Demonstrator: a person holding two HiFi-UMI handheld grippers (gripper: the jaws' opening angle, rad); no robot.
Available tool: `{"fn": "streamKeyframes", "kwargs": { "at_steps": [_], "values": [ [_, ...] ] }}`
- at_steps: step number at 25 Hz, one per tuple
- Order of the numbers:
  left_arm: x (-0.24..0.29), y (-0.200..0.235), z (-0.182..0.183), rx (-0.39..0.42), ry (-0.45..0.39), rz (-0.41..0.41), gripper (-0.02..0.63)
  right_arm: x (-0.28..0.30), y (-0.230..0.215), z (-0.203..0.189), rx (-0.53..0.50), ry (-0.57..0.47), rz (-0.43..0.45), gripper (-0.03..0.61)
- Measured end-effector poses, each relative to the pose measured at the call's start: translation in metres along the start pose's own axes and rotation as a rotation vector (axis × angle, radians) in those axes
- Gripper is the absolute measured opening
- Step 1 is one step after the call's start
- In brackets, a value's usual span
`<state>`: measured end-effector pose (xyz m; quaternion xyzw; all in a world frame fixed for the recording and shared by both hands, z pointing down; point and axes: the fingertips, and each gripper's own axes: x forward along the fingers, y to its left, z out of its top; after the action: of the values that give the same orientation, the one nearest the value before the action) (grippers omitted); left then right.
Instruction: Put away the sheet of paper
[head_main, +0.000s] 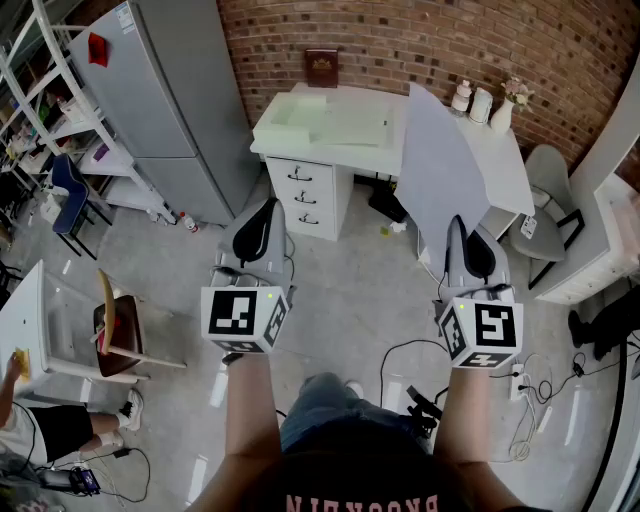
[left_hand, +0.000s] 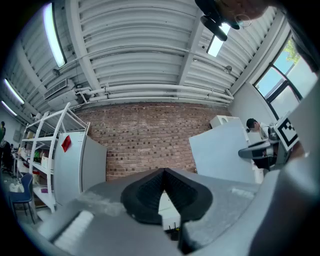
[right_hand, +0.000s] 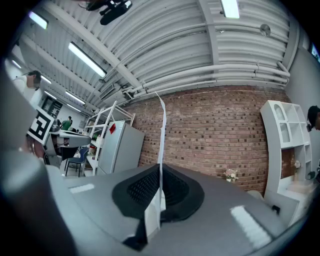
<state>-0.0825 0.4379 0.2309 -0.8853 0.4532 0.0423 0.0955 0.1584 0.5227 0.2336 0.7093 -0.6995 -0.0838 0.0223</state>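
Right hand-held gripper (right_hand: 160, 176) I see clamped on the sheet of paper (head_main: 440, 175), held upright in the air before the right end of the bench (head_main: 340, 125); my left hand-held gripper (left_hand: 164, 174) is closed, empty

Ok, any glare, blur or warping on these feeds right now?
Head view: evenly lit, sharp, fisheye bows the red brick wall. Left gripper view: bright strip lights flare, dark rounded corners. Right gripper view: thin white sheet of paper shows edge-on, crisp.
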Motion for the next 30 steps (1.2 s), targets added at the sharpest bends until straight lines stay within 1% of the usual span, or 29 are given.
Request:
{"fn": "streamKeyframes", "kwargs": {
  "at_steps": [4, 7, 11, 13, 23, 27, 30],
  "values": [
    [0.011, 0.001, -0.008, 0.008, 0.003, 0.015, -0.003, 0.016, -0.005, -0.008, -0.004, -0.001, 0.013, 0.000],
    [0.025, 0.008, -0.012, 0.017, 0.007, 0.021, -0.003, 0.031, -0.006, -0.012, 0.012, -0.002, 0.026, 0.000],
    [0.051, 0.017, -0.017, 0.038, 0.001, 0.015, -0.003, 0.058, -0.010, -0.019, 0.014, -0.004, 0.032, 0.000],
    [0.067, 0.026, -0.023, 0.035, -0.001, 0.016, -0.003, 0.077, -0.013, -0.022, 0.005, -0.005, 0.032, 0.000],
    [0.177, 0.093, -0.061, 0.016, 0.024, -0.001, -0.003, 0.206, -0.015, -0.037, -0.015, 0.002, 0.041, 0.000],
    [0.221, 0.127, -0.073, 0.015, 0.036, -0.006, -0.003, 0.264, -0.012, -0.038, -0.004, 0.005, 0.036, 0.002],
    [0.251, 0.158, -0.086, -0.003, 0.043, 0.005, -0.003, 0.305, -0.008, -0.042, 0.000, 0.012, 0.031, 0.002]
  ]
}}
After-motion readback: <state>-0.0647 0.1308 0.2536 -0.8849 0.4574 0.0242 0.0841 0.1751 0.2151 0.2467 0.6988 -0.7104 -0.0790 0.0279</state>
